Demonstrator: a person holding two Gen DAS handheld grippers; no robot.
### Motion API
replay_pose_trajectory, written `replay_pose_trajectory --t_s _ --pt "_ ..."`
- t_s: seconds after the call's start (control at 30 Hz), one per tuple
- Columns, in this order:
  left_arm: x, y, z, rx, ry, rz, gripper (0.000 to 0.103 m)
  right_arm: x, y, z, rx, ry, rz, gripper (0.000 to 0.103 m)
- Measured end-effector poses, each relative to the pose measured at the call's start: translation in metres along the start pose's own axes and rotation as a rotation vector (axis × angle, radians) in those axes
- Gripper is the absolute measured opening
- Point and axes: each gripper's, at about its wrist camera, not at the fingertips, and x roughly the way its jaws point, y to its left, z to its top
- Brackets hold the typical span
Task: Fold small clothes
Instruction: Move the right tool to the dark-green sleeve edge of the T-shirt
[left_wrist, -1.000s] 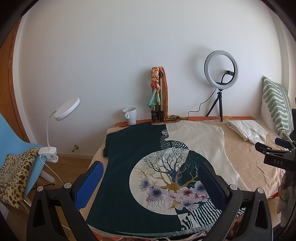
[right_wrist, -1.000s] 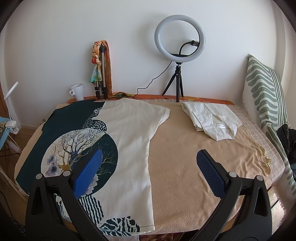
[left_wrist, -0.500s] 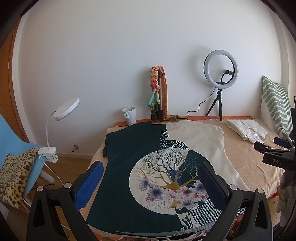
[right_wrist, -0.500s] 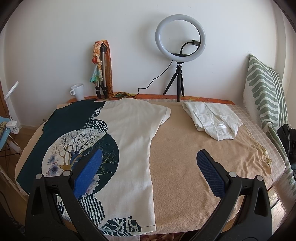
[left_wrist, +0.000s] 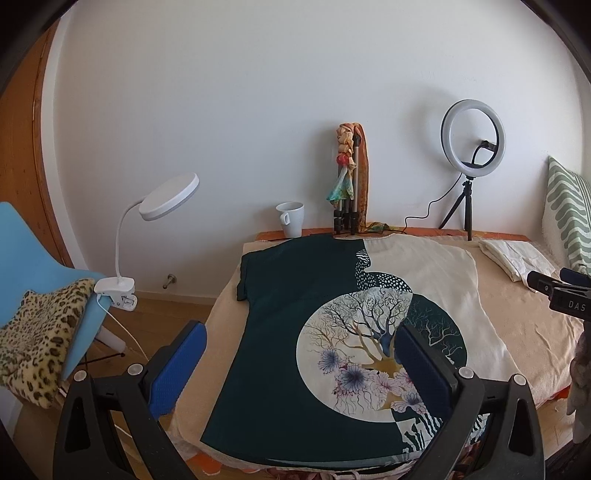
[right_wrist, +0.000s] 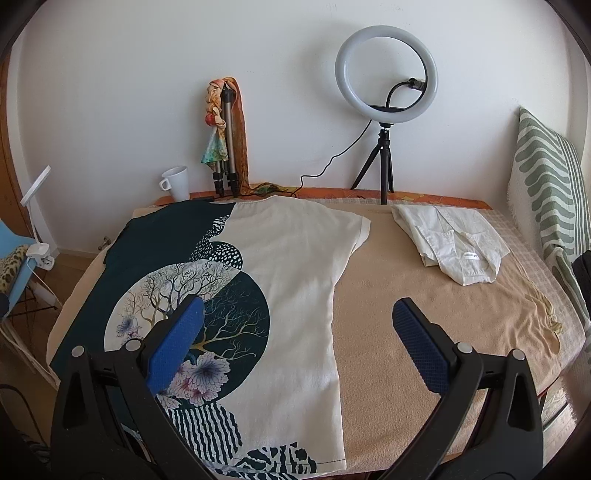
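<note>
Chair (left_wrist: 22, 236) with leopard throw (left_wrist: 37, 343) and clip lamp (left_wrist: 168, 197) seen far left, off the surface. Left gripper (left_wrist: 295, 354) held above near edge, fingers (left_wrist: 177, 365) spread wide, nothing gripped. T-shirt (right_wrist: 295, 277) laid flat on beige-covered surface (right_wrist: 424, 314), dark half left, cream half right, tree print in middle. Mug (right_wrist: 177, 182) and ring light (right_wrist: 386, 72) set along back wall. Right gripper (right_wrist: 295, 336) held over shirt's right hem, fingers wide, empty. Folded white shirt (right_wrist: 454, 243) placed well apart at back right, beside striped pillow (right_wrist: 550, 192).
</note>
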Motion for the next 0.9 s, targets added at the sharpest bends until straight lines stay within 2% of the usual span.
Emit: replay_pose_trajectory --t_s 0.1,0.23,0.3,0.4,0.5,0.57,0.7,0.77,0.9 --pt "0.001 0.020 -0.002 0.002 -0.006 -0.014 0.102 0.002 0.014 0.008 -0.047 -0.012 0.016 0.103" --pt "0.012 0.050 -0.007 0.001 0.039 -0.123 0.100 0.008 0.036 0.017 -0.118 -0.028 0.032 0.103" --pt "0.020 0.062 -0.010 0.016 0.072 -0.119 0.095 0.012 0.048 0.022 -0.151 -0.049 0.055 0.103" --pt "0.030 0.078 -0.015 0.053 0.110 -0.115 0.086 0.019 0.067 0.030 -0.222 -0.086 0.153 0.103" --pt "0.040 0.093 -0.023 0.050 0.148 -0.140 0.083 0.041 0.096 0.044 -0.303 0.002 0.263 0.103" --pt "0.048 0.103 -0.032 0.020 0.183 -0.164 0.076 0.060 0.113 0.052 -0.313 0.061 0.291 0.103" --pt "0.066 0.121 -0.058 -0.087 0.259 -0.213 0.064 0.099 0.134 0.066 -0.244 0.157 0.375 0.103" --pt "0.076 0.127 -0.073 -0.146 0.298 -0.229 0.052 0.125 0.142 0.073 -0.178 0.229 0.431 0.103" --pt "0.089 0.132 -0.098 -0.207 0.338 -0.249 0.047 0.171 0.166 0.083 -0.101 0.340 0.497 0.100"
